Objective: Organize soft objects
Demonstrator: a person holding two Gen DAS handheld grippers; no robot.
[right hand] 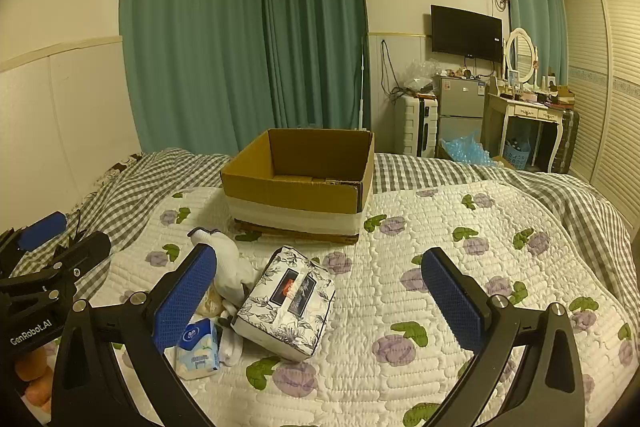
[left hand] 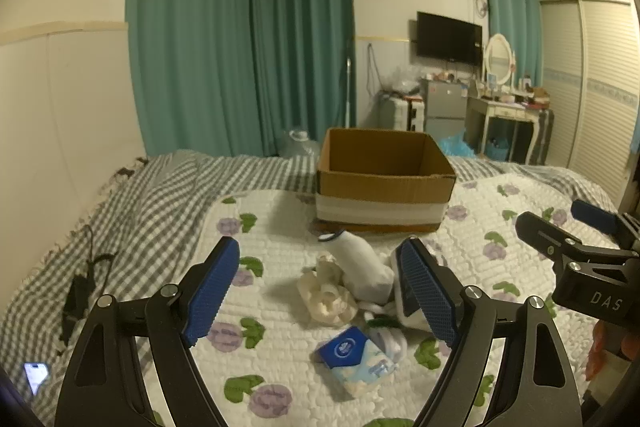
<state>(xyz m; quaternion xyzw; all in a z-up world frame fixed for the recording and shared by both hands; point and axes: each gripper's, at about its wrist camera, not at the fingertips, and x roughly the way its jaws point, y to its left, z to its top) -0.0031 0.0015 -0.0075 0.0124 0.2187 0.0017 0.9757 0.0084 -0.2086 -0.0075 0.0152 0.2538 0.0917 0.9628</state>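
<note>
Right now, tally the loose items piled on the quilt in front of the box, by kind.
Floral tissue box: 1
Small blue tissue pack: 1
White rolled socks: 1
Cream crumpled soft item: 1
Total: 4
More white fabric lies beneath the pile, too hidden to count. The cardboard box shows nothing inside.

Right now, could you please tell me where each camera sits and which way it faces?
Left wrist: on the left gripper, open, looking across the bed at the box, with the sock and tissue pack between its fingers; the right gripper shows at the right edge.
Right wrist: on the right gripper, open, facing the box over the floral tissue pack.
Shared: box, sock, small tissue pack, curtains.
</note>
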